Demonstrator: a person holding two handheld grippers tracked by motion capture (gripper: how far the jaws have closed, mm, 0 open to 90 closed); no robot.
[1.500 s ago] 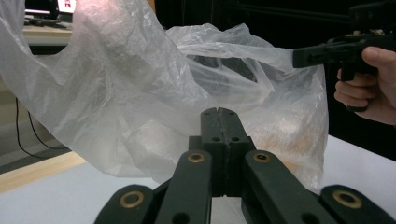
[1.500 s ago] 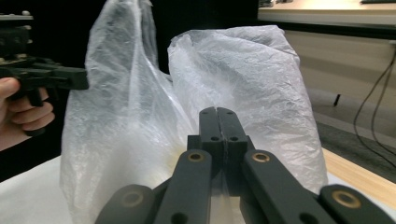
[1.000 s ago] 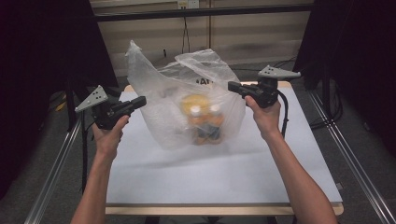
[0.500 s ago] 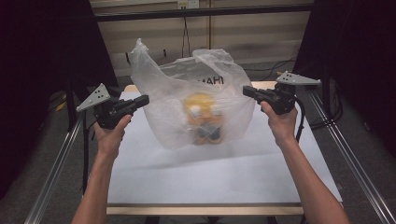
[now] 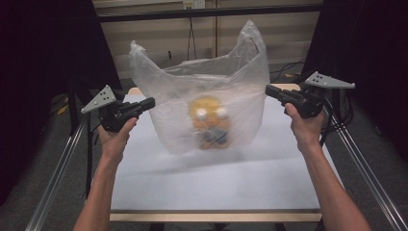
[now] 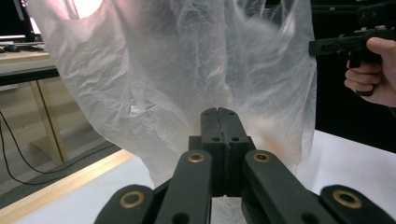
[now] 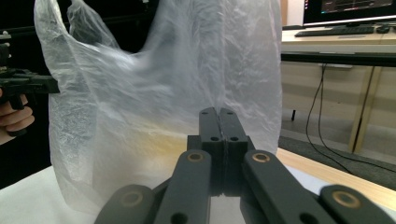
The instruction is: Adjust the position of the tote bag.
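A clear plastic bag (image 5: 207, 96) stands upright on the white table (image 5: 216, 183), its two handles pointing up. Inside it sits an orange toy (image 5: 210, 120), blurred by the film. My left gripper (image 5: 152, 101) is level at the bag's left edge, jaws shut with nothing between them; I cannot tell whether the tip touches the film. My right gripper (image 5: 267, 90) hovers just off the bag's right side, also shut and empty. In the left gripper view the shut jaws (image 6: 218, 112) face the bag (image 6: 187, 70); the right gripper view shows the same (image 7: 218, 111), with the bag (image 7: 140, 93) behind.
Metal rails (image 5: 57, 173) run along both sides of the table. A black bar (image 5: 207, 12) crosses above the far edge, with cables hanging behind it. A wooden desk with a monitor (image 7: 350, 9) stands beyond the table.
My right gripper has moved to the right, away from the bag. The bag's top has sprung up and its handles now stand tall. The left gripper has stayed put.
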